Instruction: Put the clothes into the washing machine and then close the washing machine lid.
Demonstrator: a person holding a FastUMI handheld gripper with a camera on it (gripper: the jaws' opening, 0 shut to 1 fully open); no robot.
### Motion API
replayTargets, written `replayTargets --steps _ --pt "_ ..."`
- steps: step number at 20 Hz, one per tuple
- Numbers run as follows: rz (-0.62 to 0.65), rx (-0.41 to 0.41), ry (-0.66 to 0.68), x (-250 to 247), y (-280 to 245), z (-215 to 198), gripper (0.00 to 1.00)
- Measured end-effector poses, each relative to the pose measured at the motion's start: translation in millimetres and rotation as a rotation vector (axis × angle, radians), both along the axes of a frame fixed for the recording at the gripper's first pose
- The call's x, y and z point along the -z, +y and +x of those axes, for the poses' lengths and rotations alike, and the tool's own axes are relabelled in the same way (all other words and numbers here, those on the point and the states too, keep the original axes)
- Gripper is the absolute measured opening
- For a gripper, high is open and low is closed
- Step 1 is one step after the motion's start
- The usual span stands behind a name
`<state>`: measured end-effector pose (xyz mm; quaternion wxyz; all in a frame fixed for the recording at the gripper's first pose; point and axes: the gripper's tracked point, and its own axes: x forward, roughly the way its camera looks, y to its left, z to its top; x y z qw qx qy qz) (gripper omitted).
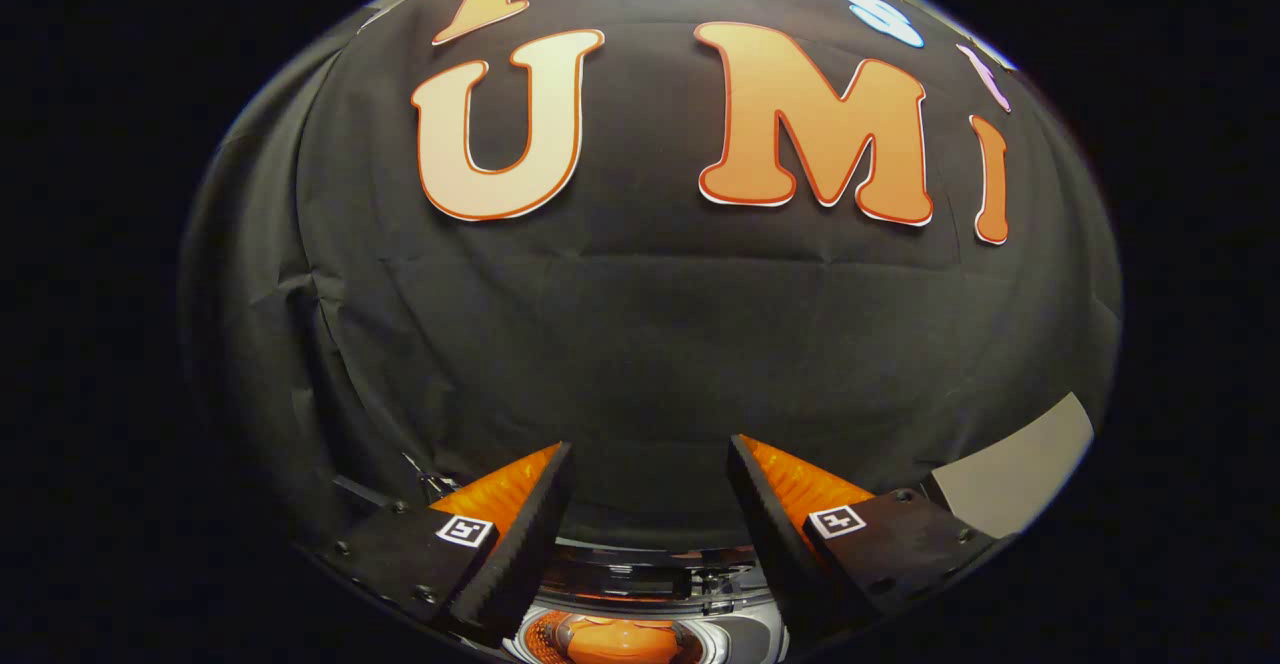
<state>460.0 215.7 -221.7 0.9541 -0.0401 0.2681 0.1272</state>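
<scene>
- My tongs (650, 489) are spread apart, holding nothing, aimed at the booth wall.
- Washing machine (640, 609) sits low between them, something orange in its drum (620, 639).
- Risk: lid's barely in sight, so I might swing down and miss it.

black cloth wall (640, 344) (creased), grey panel (1015, 469)

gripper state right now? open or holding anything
gripper: open, jaws spread wide with nothing between them, held above the washing machine.
</scene>
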Motion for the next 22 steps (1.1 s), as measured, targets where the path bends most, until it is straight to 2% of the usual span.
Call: replayTargets --steps 9,10,22 --pt "0.027 0.01 0.127 44.8 5.8 -6.2 0.99" --pt "0.023 0.008 0.089 42.0 6.3 -2.9 0.99" --pt "0.041 -0.012 0.052 37.0 -0.2 -13.4 0.99"
